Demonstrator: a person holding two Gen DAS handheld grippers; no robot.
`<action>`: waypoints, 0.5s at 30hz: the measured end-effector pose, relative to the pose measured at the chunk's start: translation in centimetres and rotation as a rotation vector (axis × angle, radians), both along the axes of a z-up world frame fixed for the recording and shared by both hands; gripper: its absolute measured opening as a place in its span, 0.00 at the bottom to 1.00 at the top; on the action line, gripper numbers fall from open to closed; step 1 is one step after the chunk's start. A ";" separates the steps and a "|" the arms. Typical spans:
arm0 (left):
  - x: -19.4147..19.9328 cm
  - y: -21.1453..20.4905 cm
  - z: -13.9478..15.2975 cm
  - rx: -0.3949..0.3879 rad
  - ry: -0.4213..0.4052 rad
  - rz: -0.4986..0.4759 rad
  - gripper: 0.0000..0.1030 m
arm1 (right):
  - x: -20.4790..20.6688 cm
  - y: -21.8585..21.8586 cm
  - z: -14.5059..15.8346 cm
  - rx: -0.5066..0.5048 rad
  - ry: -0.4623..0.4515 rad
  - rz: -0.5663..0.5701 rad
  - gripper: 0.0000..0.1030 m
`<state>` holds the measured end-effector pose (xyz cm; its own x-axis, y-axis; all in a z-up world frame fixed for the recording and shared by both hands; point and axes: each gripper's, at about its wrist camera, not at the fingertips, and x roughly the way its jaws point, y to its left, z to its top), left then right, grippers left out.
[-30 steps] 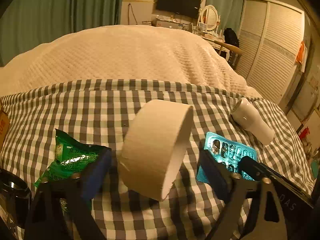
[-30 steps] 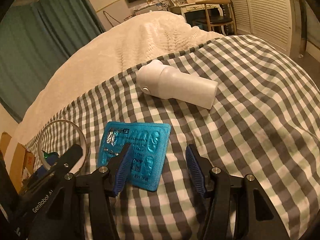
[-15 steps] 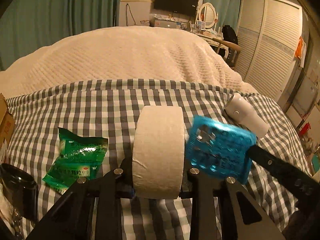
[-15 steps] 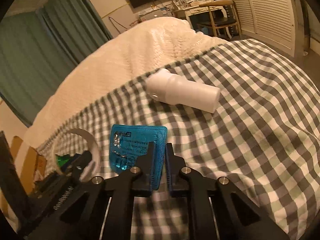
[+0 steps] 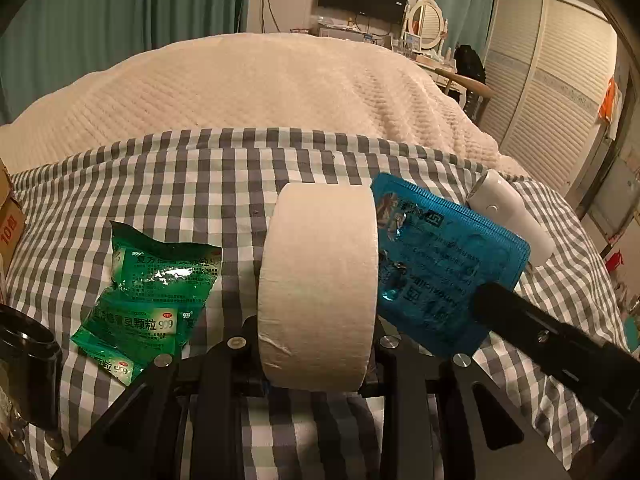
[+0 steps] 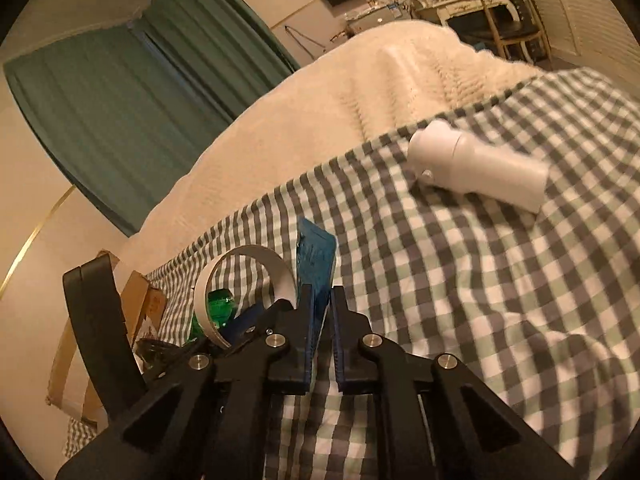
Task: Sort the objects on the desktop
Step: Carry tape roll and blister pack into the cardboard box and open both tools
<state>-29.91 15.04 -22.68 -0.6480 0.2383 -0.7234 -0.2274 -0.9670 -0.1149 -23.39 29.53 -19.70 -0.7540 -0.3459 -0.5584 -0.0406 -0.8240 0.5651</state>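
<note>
The left gripper point(image 5: 318, 354) is clamped on the tape roll point(image 5: 318, 284), pads pressed on its two flat sides, the roll standing on edge above the checked cloth point(image 5: 192, 184); the right gripper point(image 6: 320, 340) is pinched shut on the blue blister pack point(image 6: 314, 256), which stands edge-up between its fingers – lifted clear of the cloth. In the left view the pack point(image 5: 436, 264) hangs just right of the roll, touching or nearly touching it; I cannot tell which. The green sachet point(image 5: 148, 300) lies flat on the cloth, near left of the roll; the white bottle point(image 6: 476, 166) lies on its side farther right, apart from the pack. A black jar point(image 5: 26, 364) stands at the near left edge, a cardboard box point(image 6: 136, 304) beyond it; the cream blanket point(image 5: 260, 88) covers the far half of the bed.
</note>
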 end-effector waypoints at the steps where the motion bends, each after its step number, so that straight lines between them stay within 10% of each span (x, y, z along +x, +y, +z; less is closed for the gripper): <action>1: 0.0 0.0 0.0 0.002 0.003 -0.001 0.28 | -0.1 -0.1 -0.2 -0.014 -0.005 0.003 0.09; 15: 2.3 -2.8 0.9 0.029 0.027 0.037 0.28 | 0.3 -3.4 1.4 0.204 0.036 0.044 0.07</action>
<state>-27.59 12.22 -21.83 -0.6762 0.2345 -0.6984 -0.1951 -0.9711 -0.1372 -23.07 26.18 -18.28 -0.7618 -0.2613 -0.5928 0.0151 -0.9220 0.3869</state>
